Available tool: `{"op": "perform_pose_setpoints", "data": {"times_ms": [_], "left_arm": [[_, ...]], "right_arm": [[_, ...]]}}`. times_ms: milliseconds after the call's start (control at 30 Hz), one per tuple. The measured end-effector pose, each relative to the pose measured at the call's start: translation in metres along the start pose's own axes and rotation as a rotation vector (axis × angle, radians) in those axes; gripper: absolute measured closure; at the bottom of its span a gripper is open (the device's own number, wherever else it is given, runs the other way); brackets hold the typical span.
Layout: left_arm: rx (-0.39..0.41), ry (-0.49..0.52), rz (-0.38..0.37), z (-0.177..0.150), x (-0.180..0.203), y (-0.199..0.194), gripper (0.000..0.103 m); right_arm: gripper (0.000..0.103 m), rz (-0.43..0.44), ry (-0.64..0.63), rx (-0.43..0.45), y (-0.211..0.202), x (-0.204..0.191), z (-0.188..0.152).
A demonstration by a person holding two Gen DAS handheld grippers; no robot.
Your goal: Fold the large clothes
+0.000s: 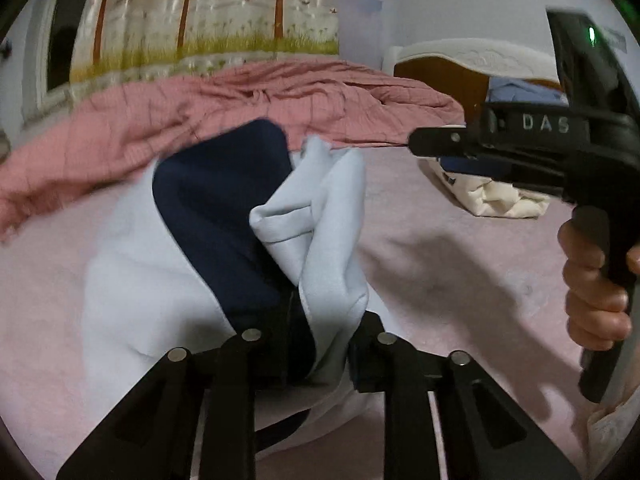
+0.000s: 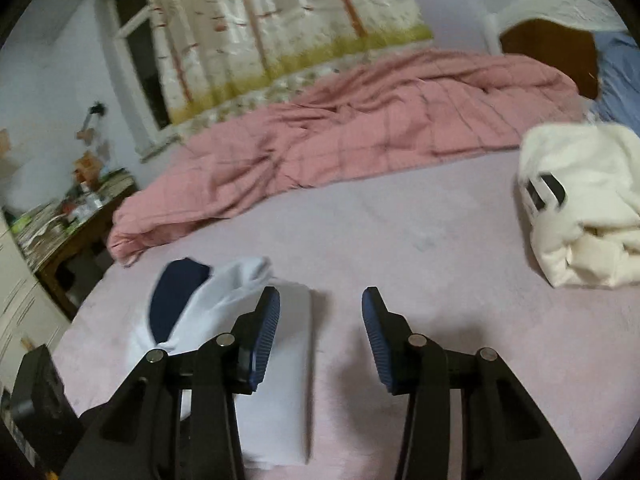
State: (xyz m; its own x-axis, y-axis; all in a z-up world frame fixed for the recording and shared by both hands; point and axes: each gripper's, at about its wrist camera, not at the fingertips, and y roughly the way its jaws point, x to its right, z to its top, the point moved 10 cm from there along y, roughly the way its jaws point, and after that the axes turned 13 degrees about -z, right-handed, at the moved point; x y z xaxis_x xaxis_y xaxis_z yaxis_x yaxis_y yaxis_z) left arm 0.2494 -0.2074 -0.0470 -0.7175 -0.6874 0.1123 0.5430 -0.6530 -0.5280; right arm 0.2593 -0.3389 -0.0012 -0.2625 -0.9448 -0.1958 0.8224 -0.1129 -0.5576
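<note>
Bed [image 2: 420, 240] covered by a pale pink sheet, flat and bare across the middle; rumpled pink quilt [image 2: 360, 132] heaped along the far side, well apart from the work. Cream bundle [image 2: 580, 208] lying off to the right, near the head end. Pale blue garment [image 1: 132, 272] with a navy panel [image 1: 224, 216] resting on the sheet at the near left, partly folded, one bunched fold lifted off the surface. Left gripper [image 1: 320, 344] clamped on that raised fold, cloth filling the space between the jaws. Right gripper [image 2: 320, 320] empty, jaws apart, hovering over bare sheet just beside the garment's straight folded edge. Step judged as carrying the held part across to complete a fold. Recommended: keep the pinch firm and the cloth taut enough to shed the bunching; lay the fold square to the existing straight edge; use the free right tool to pin or smooth the lower layer; avoid dragging the whole piece toward the quilt.
</note>
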Motion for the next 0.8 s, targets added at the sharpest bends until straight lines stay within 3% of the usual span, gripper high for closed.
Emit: {"op": "perform_pose_setpoints", "data": {"times_ms": [100, 133, 333, 500, 633, 667, 700, 800], "left_arm": [[0.058, 0.062, -0.005, 0.004, 0.012, -0.025, 0.049], [0.068, 0.063, -0.017, 0.002, 0.015, -0.034, 0.044], [0.124, -0.051, -0.091, -0.014, 0.010, -0.092, 0.042], [0.189, -0.112, 0.036, -0.007, -0.042, -0.127, 0.036], [0.161, -0.195, 0.107, -0.005, -0.084, -0.116, 0.036], [0.145, -0.225, 0.118, -0.008, -0.094, -0.110, 0.036], [0.134, -0.260, 0.110, -0.013, -0.102, -0.104, 0.036], [0.113, -0.378, 0.051, -0.035, -0.118, -0.090, 0.036]], "right_arm": [[0.056, 0.084, -0.016, -0.011, -0.011, -0.020, -0.006], [0.056, 0.109, -0.019, -0.014, -0.015, -0.027, -0.007], [0.056, 0.114, -0.104, 0.056, -0.040, -0.062, -0.001], [0.056, 0.178, -0.193, 0.069, -0.057, -0.097, -0.001], [0.056, 0.256, -0.285, -0.019, -0.044, -0.137, -0.016], [0.060, 0.247, -0.298, -0.053, -0.034, -0.142, -0.022], [0.073, 0.180, -0.318, -0.083, -0.021, -0.140, -0.029], [0.092, -0.014, -0.330, -0.105, 0.009, -0.111, -0.041]]}}
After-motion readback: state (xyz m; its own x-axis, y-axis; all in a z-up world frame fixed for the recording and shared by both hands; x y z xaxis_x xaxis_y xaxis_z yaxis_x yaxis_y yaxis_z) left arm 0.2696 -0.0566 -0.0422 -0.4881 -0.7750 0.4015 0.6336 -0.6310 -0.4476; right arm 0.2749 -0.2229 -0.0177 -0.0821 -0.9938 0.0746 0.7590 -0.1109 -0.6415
